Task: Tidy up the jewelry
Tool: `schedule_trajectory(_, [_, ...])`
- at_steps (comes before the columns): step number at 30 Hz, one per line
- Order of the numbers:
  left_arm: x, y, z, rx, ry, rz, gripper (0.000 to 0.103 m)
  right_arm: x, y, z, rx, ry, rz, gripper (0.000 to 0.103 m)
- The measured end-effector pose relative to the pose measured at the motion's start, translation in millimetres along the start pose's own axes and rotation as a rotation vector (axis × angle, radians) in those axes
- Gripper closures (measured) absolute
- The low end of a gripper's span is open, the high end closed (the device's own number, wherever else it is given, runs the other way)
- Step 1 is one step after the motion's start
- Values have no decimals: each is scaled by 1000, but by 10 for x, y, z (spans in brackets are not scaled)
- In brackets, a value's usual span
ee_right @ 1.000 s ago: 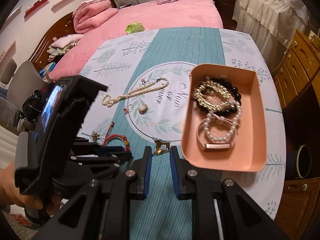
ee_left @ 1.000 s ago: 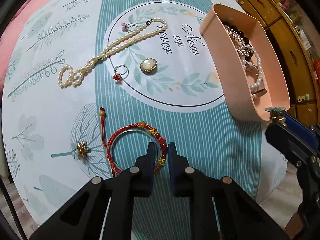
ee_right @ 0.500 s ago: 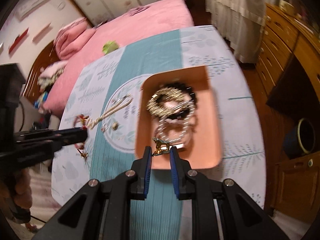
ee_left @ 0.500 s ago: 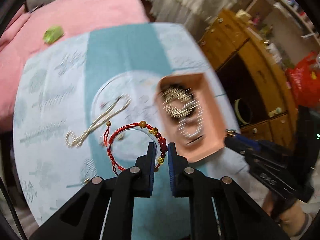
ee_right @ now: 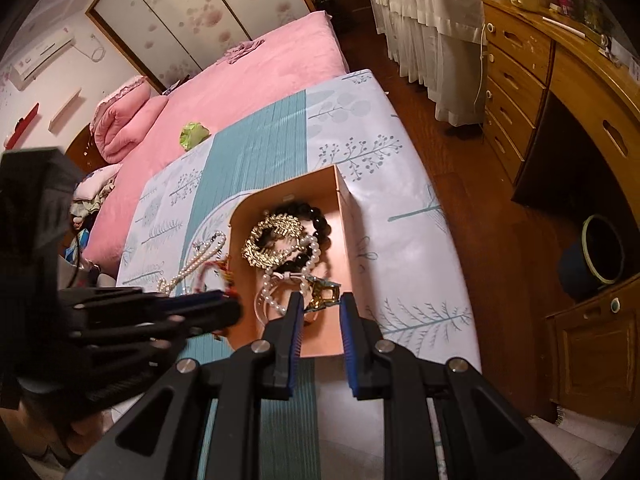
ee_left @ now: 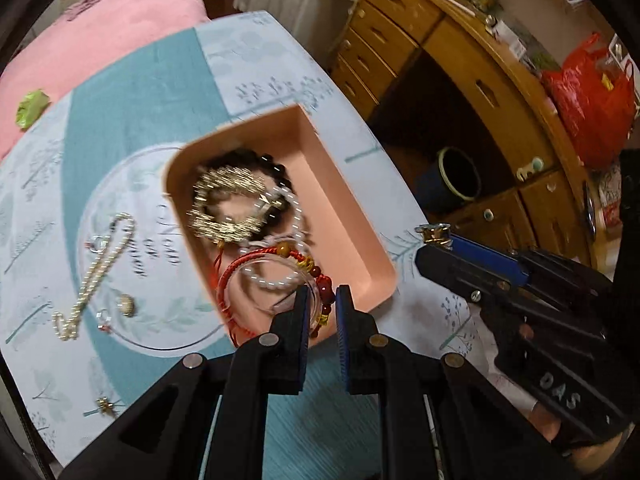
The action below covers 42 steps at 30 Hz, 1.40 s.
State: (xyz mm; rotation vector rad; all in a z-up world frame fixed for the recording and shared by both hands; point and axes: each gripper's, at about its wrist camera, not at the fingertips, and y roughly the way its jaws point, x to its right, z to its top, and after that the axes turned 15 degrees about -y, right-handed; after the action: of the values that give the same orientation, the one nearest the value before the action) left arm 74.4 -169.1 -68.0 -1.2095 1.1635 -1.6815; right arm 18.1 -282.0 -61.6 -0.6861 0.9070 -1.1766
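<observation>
Left wrist view: looks steeply down along its own fingers [ee_left: 301, 316] at the near end of the pink tray [ee_left: 352, 216], close above it; the table cloth [ee_left: 132, 120] spreads left of the fingers. Right wrist view: looks down less steeply along its fingers [ee_right: 294, 332], the tray [ee_right: 347, 240] just ahead, the pink bed [ee_right: 256, 76] beyond. Shared: tray, cloth and bed; each view also catches the other gripper at its edge.

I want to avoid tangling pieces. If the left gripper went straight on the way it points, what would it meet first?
Probably the white bead bracelet in the pink tray; depth is unclear. The left gripper holds the red cord bracelet.
</observation>
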Motion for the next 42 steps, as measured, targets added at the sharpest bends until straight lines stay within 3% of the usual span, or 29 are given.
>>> schedule_trajectory(2, [37, 35, -23, -7, 13, 0, 80, -4, 14, -25, -6, -7, 5, 85])
schedule_trajectory(4, [40, 33, -40, 8, 14, 24, 61, -3, 29, -43, -12, -12, 10, 85])
schedule_trajectory(5, [16, 23, -41, 14, 11, 31, 58, 4, 33, -51, -12, -13, 10, 85])
schedule_trajectory(7, [-58, -39, -45, 16, -9, 12, 40, 29, 44, -62, -16, -12, 15, 85])
schedule_trajectory(8, [-104, -84, -53, 21, -22, -3, 37, 35, 47, -66, -16, -13, 16, 85])
schedule_trajectory(20, [-708, -540, -246, 131, -131, 44, 35, -118, 323, 138, -54, -59, 36, 85])
schedule_trajectory(26, [-1027, -667, -321, 176, -199, 58, 35, -165, 517, 331, -82, -89, -28, 85])
schedule_trajectory(30, [-1321, -766, -385, 197, -287, 29, 15, -137, 643, 397, -136, -67, -48, 83])
schedule_trajectory(33, [-1545, -815, -422, 207, -347, 32, 15, -119, 686, 398, -153, -48, -54, 73])
schedule_trajectory(42, [-2129, -1012, -601, 258, -457, 105, 15, -428, 493, 411, -108, -105, -49, 73])
